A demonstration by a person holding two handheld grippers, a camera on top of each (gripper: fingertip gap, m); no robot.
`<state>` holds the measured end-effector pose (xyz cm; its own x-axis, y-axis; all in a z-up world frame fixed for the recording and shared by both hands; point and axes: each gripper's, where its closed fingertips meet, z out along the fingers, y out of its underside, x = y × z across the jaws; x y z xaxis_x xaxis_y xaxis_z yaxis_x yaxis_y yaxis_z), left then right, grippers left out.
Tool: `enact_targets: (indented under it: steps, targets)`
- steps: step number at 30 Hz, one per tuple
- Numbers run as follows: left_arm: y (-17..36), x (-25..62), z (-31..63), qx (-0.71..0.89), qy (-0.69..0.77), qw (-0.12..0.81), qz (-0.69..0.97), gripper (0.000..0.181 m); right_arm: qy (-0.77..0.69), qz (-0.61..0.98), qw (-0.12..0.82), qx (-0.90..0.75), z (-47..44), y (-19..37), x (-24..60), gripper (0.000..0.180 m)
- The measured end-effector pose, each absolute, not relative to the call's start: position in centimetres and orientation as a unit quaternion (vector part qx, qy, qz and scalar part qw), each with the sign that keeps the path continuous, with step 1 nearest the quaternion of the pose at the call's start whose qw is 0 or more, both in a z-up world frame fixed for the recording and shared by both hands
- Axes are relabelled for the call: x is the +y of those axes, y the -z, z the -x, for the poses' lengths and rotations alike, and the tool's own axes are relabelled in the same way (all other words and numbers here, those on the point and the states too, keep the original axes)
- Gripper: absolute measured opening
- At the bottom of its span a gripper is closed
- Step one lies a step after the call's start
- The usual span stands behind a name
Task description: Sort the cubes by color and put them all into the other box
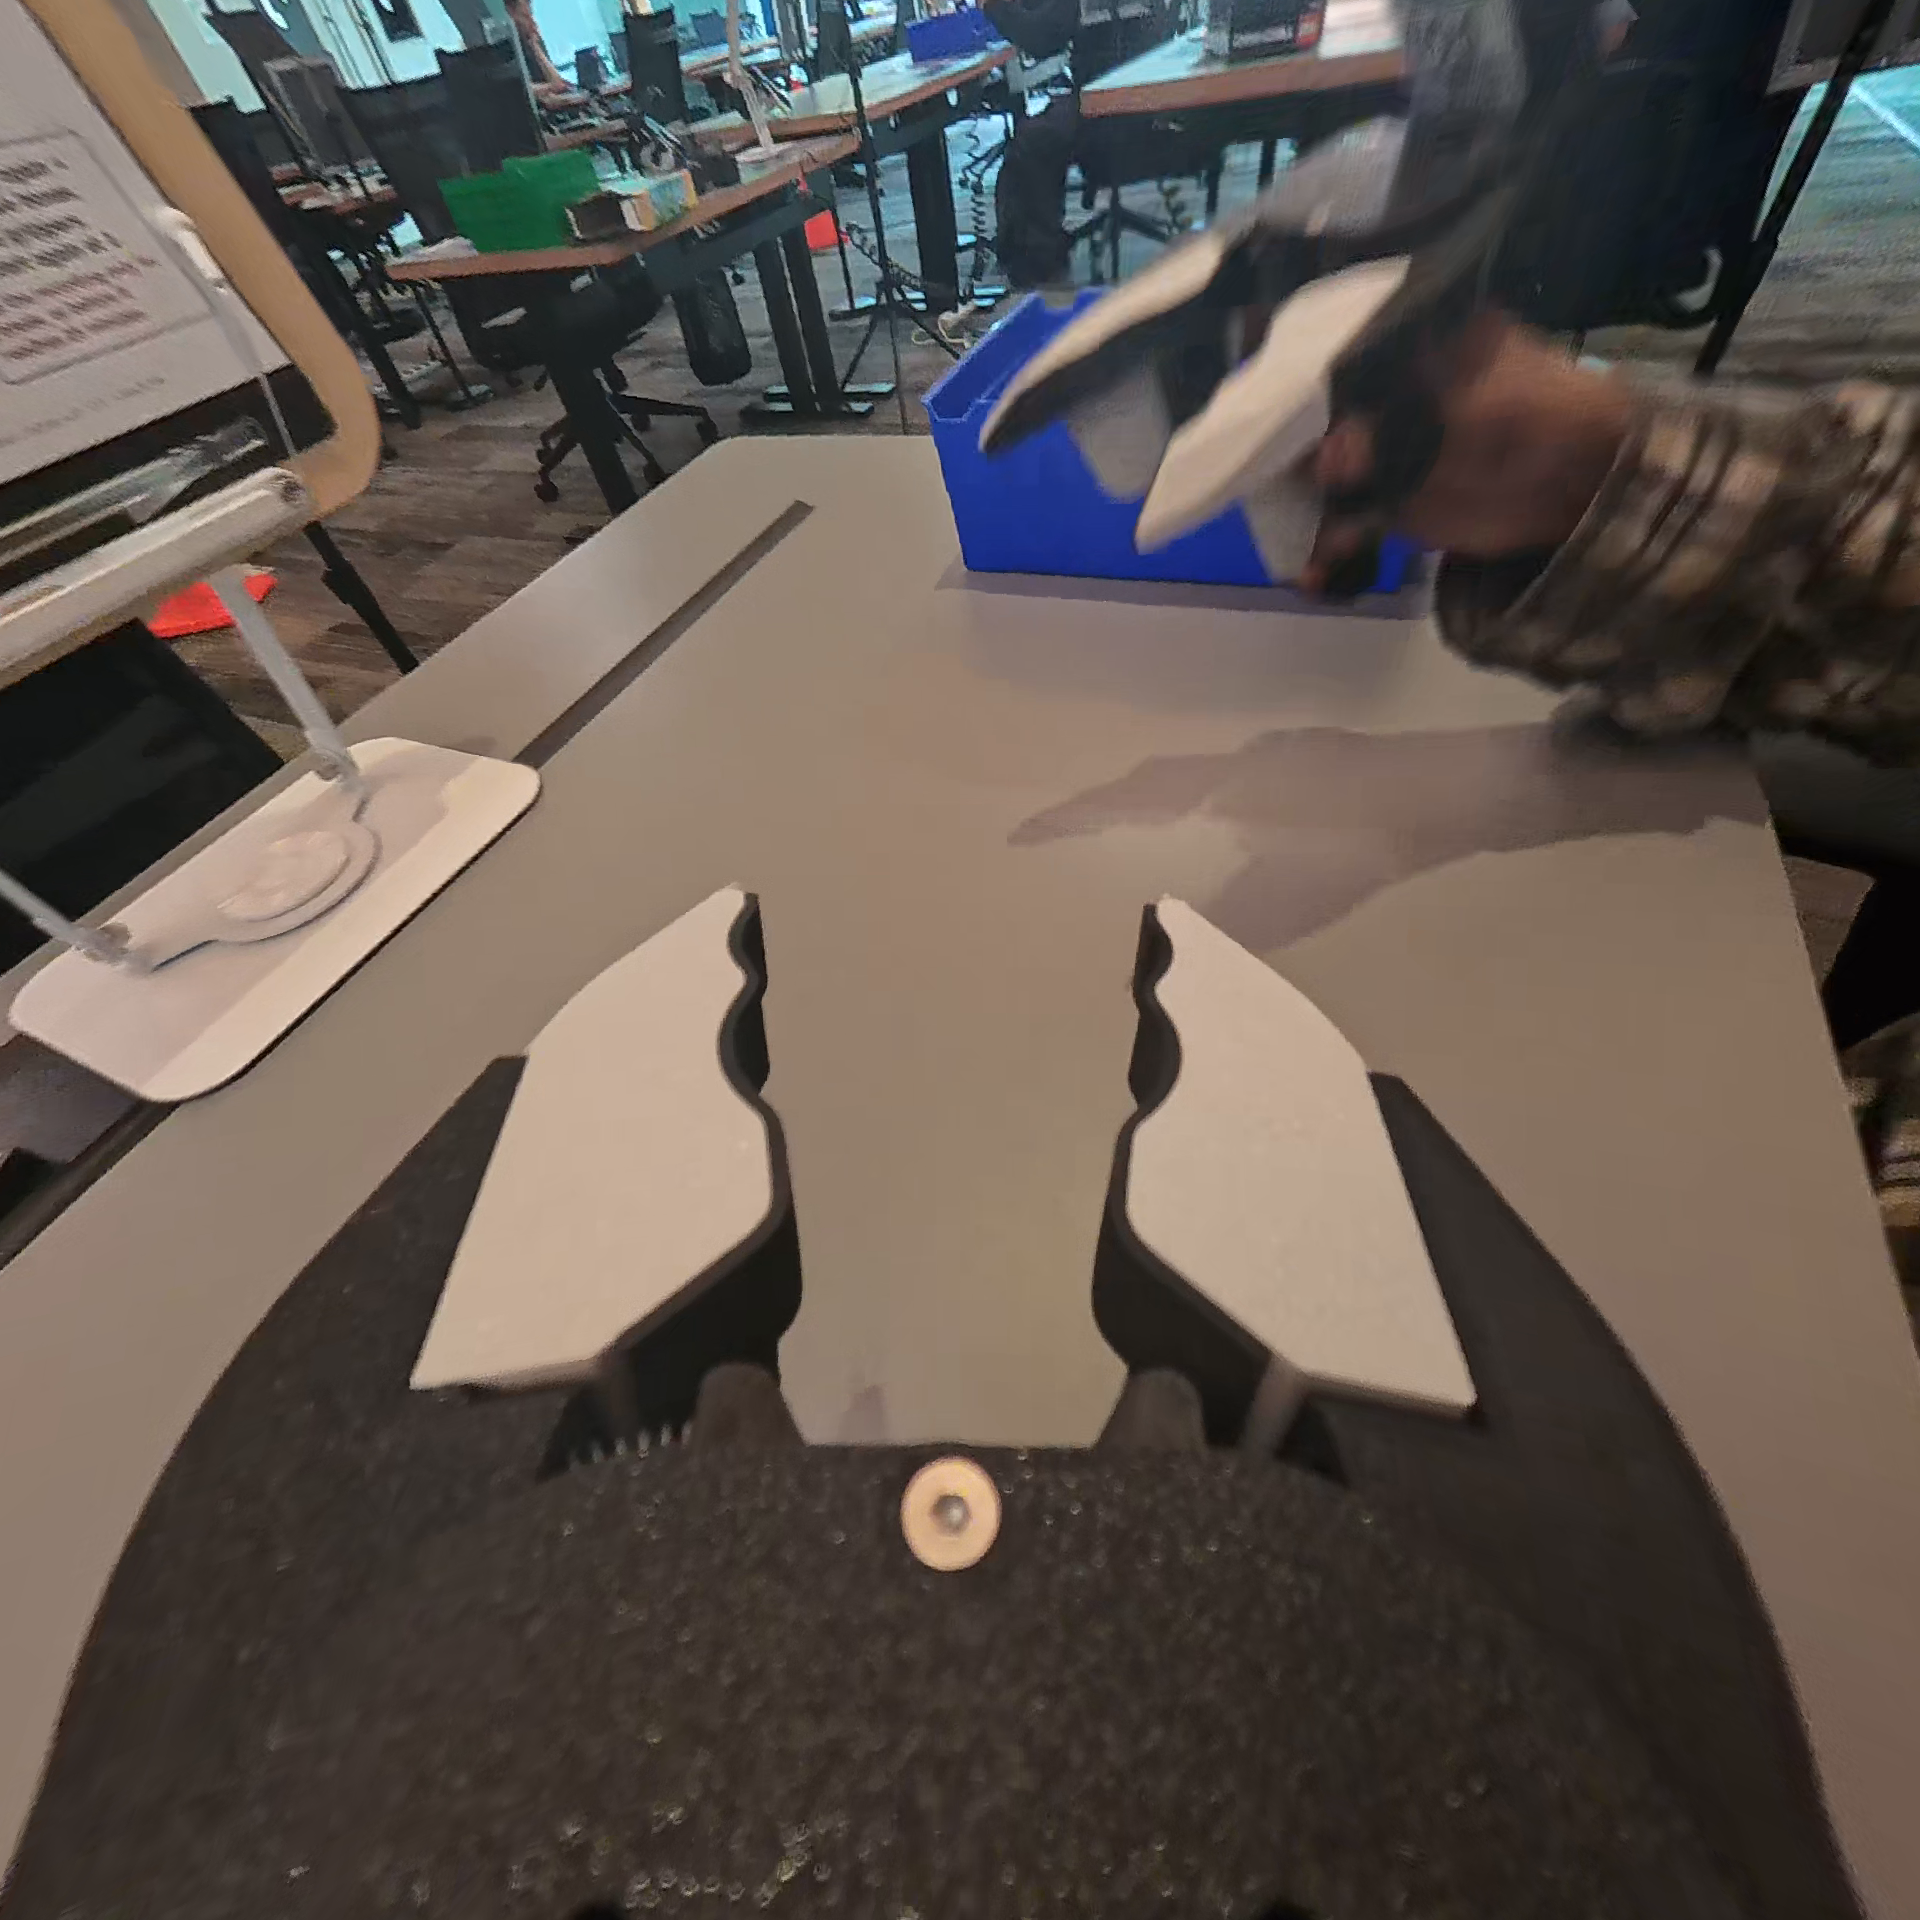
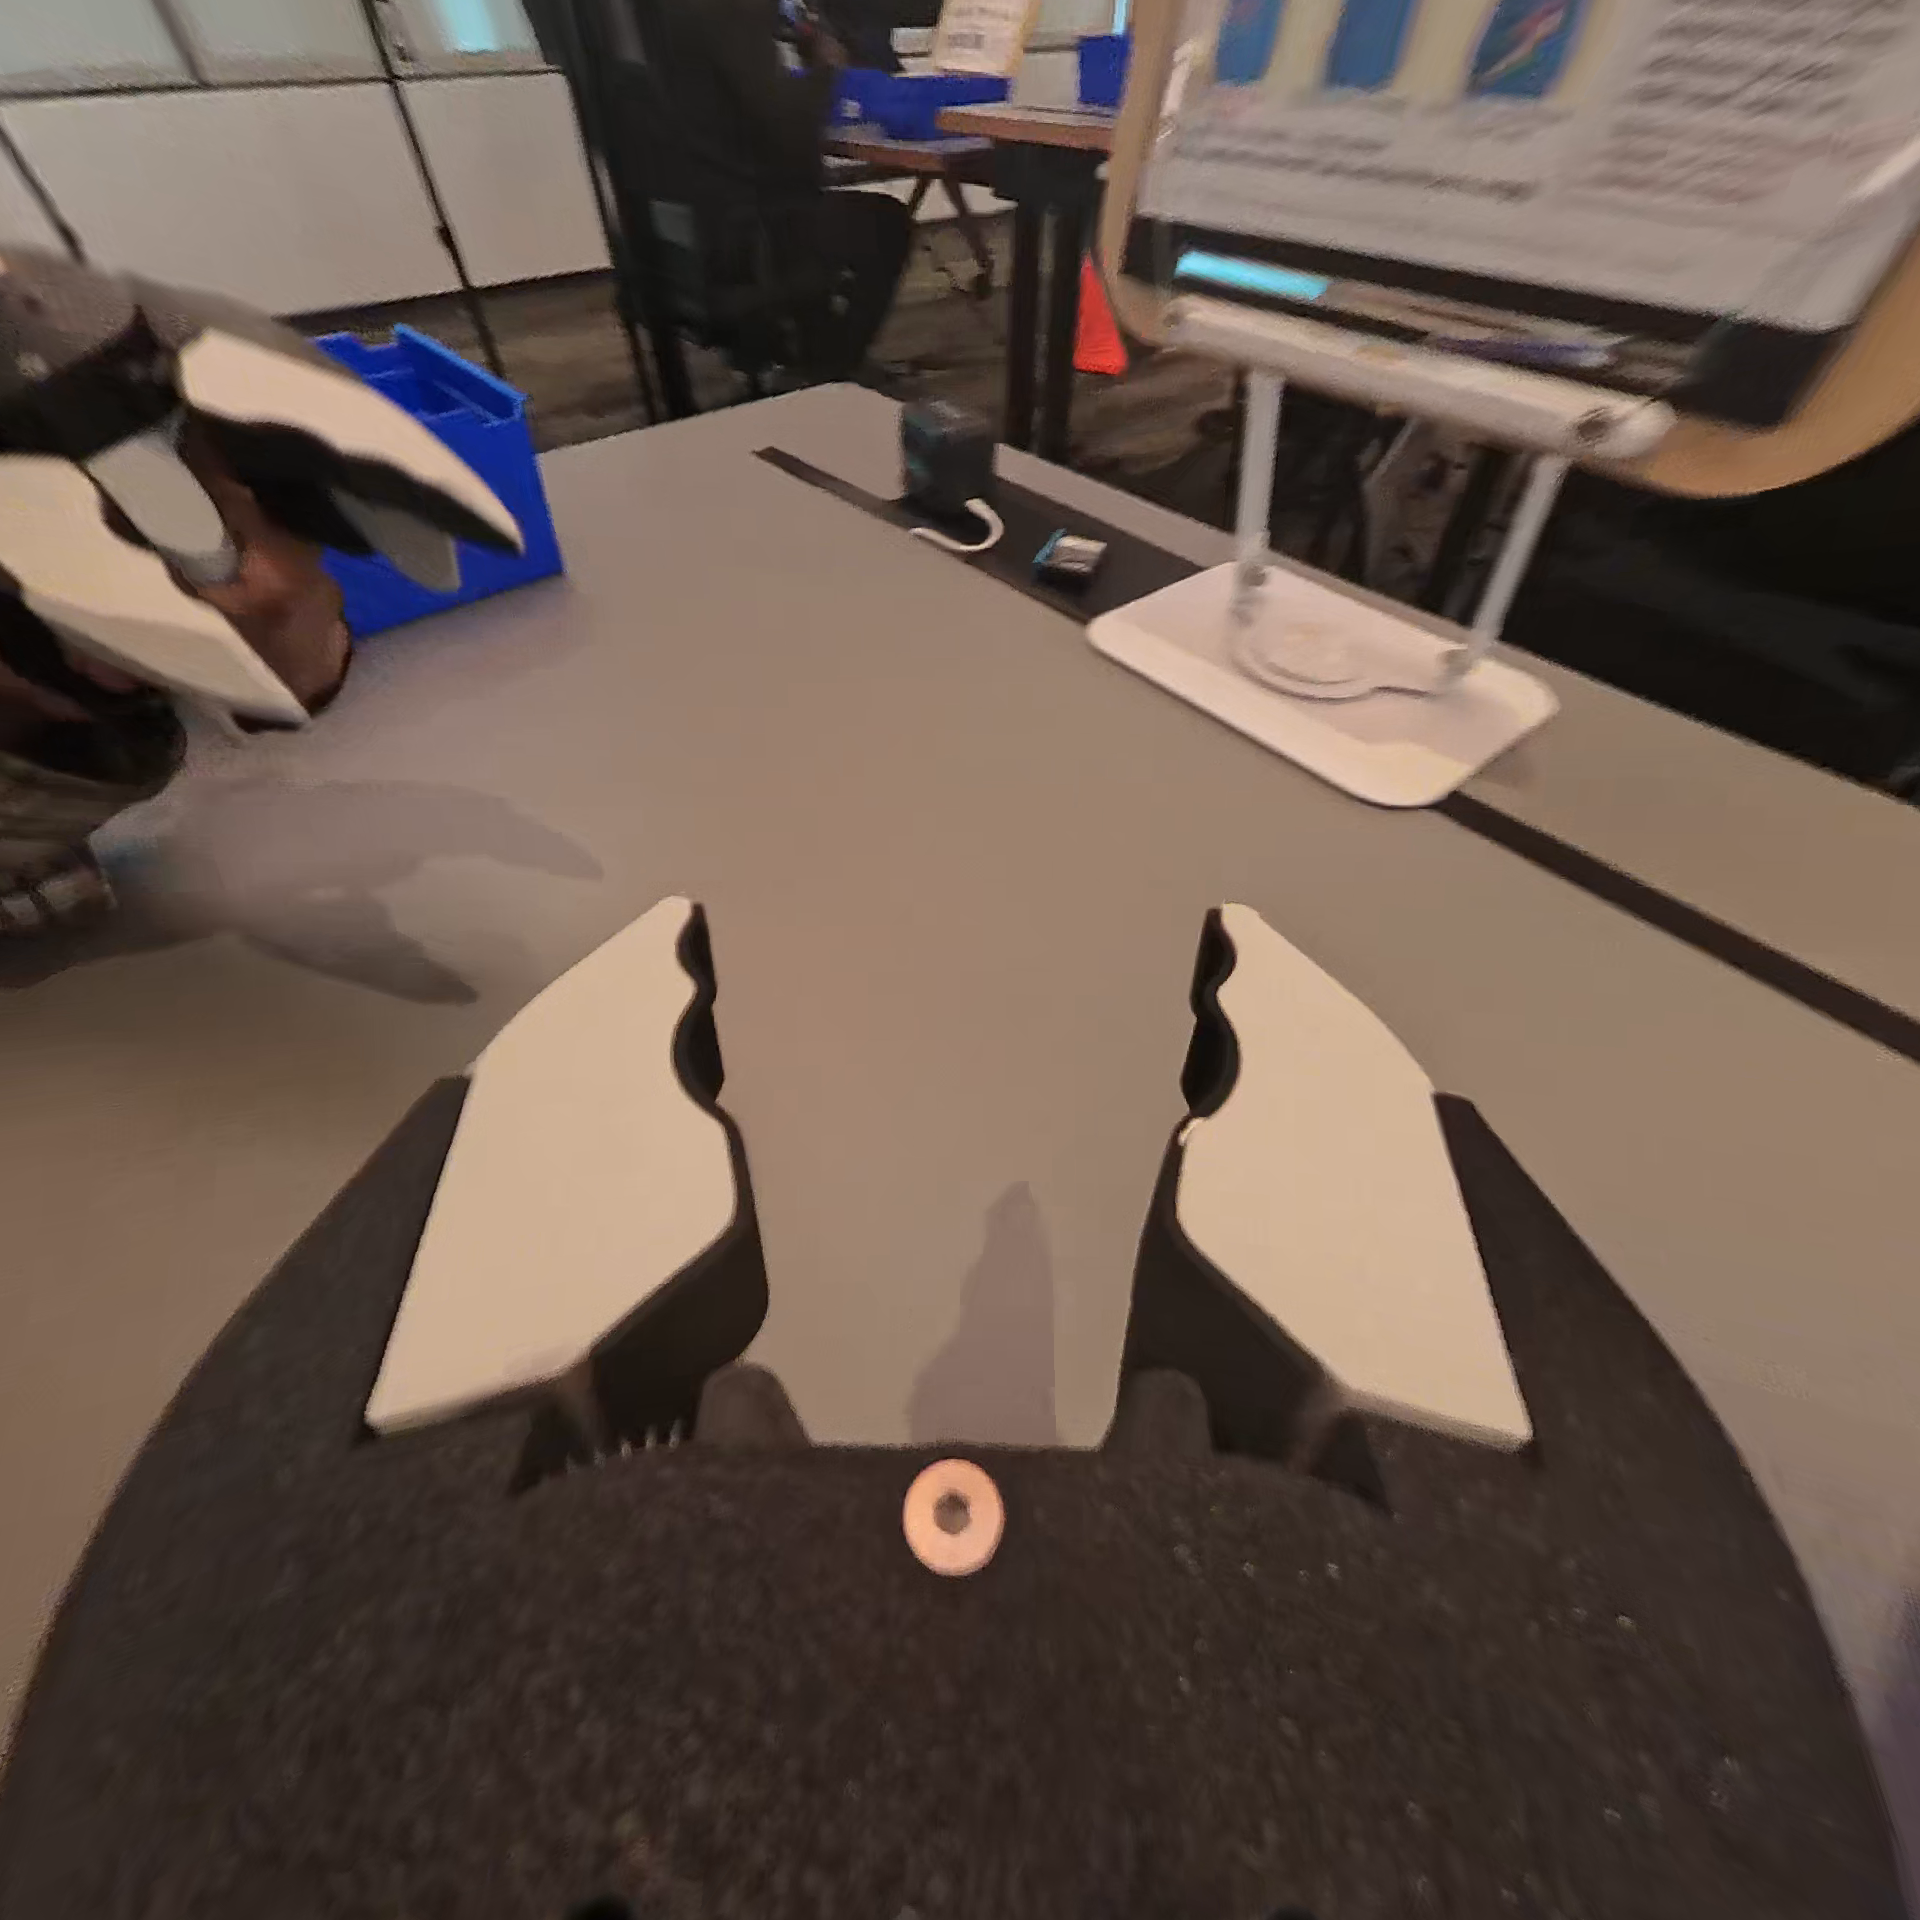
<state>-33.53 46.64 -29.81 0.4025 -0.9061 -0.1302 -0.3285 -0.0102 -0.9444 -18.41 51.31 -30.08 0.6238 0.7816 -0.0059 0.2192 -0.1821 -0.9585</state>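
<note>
I have both tools spread wide and empty: my left tool (image 1: 951,925) hangs over bare grey surface (image 1: 935,727) with nothing between its fingers, and my right tool (image 2: 951,925) does the same in its own view. Seen from the left wrist view, the right tool (image 1: 1070,478) shows blurred, gapped, held by a hand (image 1: 1475,457) in front of a blue box (image 1: 1049,499) near the far edge of the surface; from the right wrist view the left tool (image 2: 405,613) appears blurred too, in front of what I take to be the same blue box (image 2: 478,457), which has dividers inside. I cannot see a single cube in either view, nor into the compartments, so I cannot tell where the cubes are or whether a second box is nearby. My guess is that they sit inside the blue box, below its wall. I expect small cubes to be light and stiff, with flat faces that suit a pinch across two opposite sides; if they are smooth plastic they may slip when gripped near an edge, so I would take each squarely at mid-height and close gently. Reaching past the box wall and dividers looks like the awkward part, so I would come in from above. Off to the side stand a white stand (image 2: 1340,675) carrying a board (image 2: 1558,156), and a small dark camera (image 2: 945,457) on a black strip.
</note>
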Motion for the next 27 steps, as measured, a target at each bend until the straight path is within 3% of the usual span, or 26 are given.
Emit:
enact_targets:
  steps: [10,16,20,27]
  targets:
    - [28.7,44.9,41.8,0.403,0.242,0.541,0.697,0.067,-0.254,0.683,0.559,-0.396,24.5,35.3,51.9,0.085]
    - [22.4,44.2,55.0,0.346,0.102,0.577,0.733,0.069,-0.273,0.681,0.560,-0.385,24.0,35.8,51.5,0.084]
    - [23.2,42.5,64.5,0.365,0.054,0.496,0.786,0.072,-0.289,0.678,0.559,-0.380,24.0,35.5,51.3,0.083]
    - [33.0,39.1,74.0,0.346,0.037,0.261,0.901,0.067,-0.279,0.679,0.544,-0.407,25.2,36.3,50.7,0.083]
